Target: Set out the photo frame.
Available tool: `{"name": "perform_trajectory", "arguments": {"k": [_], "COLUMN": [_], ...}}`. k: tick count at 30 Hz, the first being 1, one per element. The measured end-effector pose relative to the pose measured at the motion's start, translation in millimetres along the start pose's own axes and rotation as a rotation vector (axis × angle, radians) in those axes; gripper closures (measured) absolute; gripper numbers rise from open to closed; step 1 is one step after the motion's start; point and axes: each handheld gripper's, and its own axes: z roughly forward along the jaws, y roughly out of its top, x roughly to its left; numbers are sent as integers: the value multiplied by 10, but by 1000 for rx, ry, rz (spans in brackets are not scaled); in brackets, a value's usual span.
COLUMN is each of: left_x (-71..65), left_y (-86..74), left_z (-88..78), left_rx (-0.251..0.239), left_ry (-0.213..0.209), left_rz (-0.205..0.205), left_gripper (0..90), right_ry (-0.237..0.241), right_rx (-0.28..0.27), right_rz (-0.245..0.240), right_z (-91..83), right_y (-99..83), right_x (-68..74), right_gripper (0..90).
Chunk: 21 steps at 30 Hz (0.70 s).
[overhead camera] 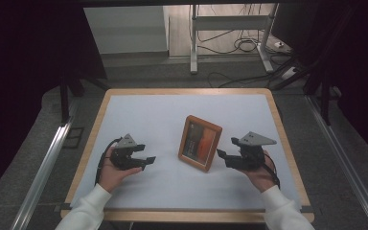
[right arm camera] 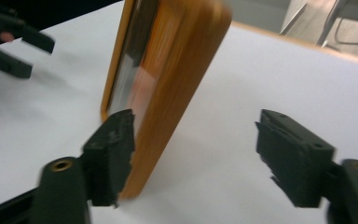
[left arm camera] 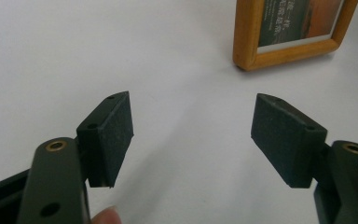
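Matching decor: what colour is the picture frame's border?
Orange-brown wood picture frame; clearest in the left gripper view.

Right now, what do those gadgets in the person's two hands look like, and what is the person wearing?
Each hand holds black tongs, the left tongs and the right tongs, with two blocky jaws faced by dark, grainy pads. A grey three-cornered plate sits on top, brass-coloured rings mark the arms, and a black cable trails back. The sleeves are white.

The picture frame point(overhead camera: 200, 143) is honey-orange wood; its print shows a dark green block with pale lettering beside a burnt-orange field, edged in white. The table point(overhead camera: 148, 115) has a white top with a light wooden rim. Both the left gripper point(overhead camera: 146, 161) and the right gripper point(overhead camera: 223, 156) are black, each topped by a grey plate. The sleeves point(overhead camera: 87, 206) are white.
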Motion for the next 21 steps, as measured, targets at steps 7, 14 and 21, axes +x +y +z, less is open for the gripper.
{"name": "perform_trajectory", "arguments": {"k": [7,14,21], "left_x": [-14,-10,-12], "left_y": [-5,-19,-20], "left_z": [6,14,26], "left_rx": [-2,-1,10], "left_ry": [1,-6,-12], "left_rz": [9,12,19], "left_gripper": [290,291,291], "right_ry": [20,91,120], "right_rx": [27,101,137], "right_rz": [-32,-91,-160], "right_z": [-32,97,231], "right_y": [-197,-271,-281], "right_x": [107,306,455], "right_gripper": [767,900,900]}}
